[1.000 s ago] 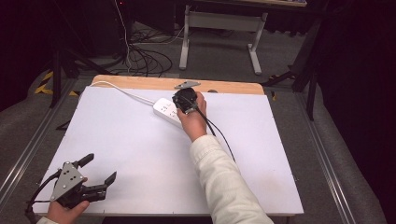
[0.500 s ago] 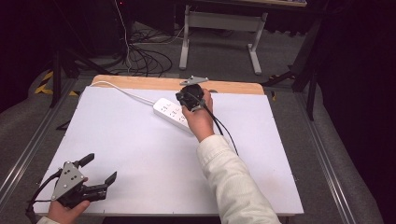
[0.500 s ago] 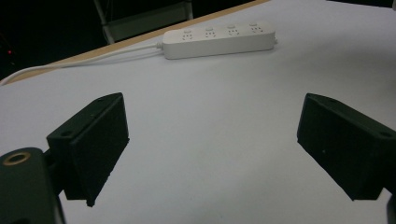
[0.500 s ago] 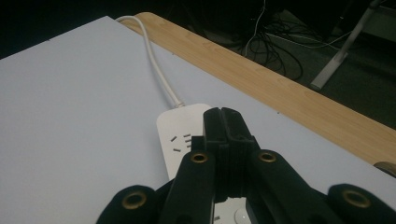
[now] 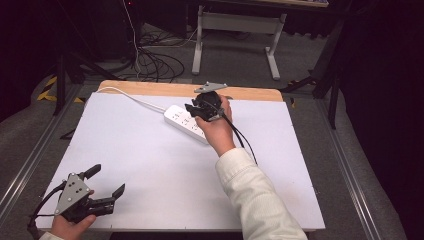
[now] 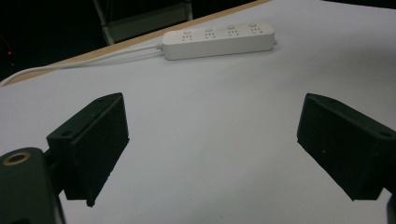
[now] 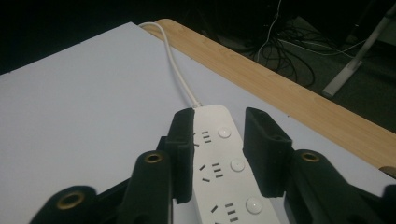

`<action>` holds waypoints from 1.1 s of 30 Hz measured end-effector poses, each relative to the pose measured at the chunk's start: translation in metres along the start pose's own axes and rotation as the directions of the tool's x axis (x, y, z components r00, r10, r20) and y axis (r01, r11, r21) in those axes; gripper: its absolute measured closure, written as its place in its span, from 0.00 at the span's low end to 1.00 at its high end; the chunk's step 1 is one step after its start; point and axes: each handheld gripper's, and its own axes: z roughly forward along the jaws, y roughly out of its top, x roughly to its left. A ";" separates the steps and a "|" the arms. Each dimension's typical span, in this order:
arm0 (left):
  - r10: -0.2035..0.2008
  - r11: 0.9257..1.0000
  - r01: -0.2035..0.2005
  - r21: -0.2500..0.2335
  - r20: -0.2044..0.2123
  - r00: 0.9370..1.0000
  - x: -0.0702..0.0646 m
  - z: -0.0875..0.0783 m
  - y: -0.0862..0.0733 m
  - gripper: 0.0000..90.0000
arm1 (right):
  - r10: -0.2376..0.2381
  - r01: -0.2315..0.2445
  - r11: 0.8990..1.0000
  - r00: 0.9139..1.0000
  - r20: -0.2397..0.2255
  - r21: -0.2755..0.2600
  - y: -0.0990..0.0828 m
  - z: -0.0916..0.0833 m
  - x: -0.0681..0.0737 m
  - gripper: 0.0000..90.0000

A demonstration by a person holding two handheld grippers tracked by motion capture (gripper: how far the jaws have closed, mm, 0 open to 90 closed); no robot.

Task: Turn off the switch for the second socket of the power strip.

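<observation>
Jaws of the right hand-held gripper [image 7: 217, 156] are parting and lifting above the white plastic power strip [image 7: 224, 163], lying released near the desk's [image 5: 150, 150] far wooden edge, while the left hand-held gripper [image 5: 105, 182], well nearer the person than the strip, is gaping empty.

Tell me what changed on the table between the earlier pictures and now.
The right tongs rose off the white power strip and drew toward the table's far edge; their jaws have just been opening and now stand apart above the strip, one to each side, without pressing it. The power strip and its cord lie as before, and the left tongs stay open near the table's front-left corner.
</observation>
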 end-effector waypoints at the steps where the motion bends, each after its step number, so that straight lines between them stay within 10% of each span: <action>1: 0.001 1.000 -0.001 -0.001 0.001 1.000 0.000 0.000 0.000 0.11 | 0.000 0.000 1.000 1.000 -0.003 -0.004 0.000 -0.004 0.001 0.68; 17: 0.001 1.000 -0.001 0.001 0.001 1.000 -0.002 0.001 0.000 0.11 | -0.022 0.020 0.999 0.999 -0.050 -0.033 -0.017 -0.084 0.004 0.40; 33: 0.005 1.000 -0.005 0.005 0.001 1.000 -0.004 0.001 0.001 0.11 | -0.044 0.039 0.997 0.997 -0.064 -0.071 -0.073 -0.144 0.012 0.30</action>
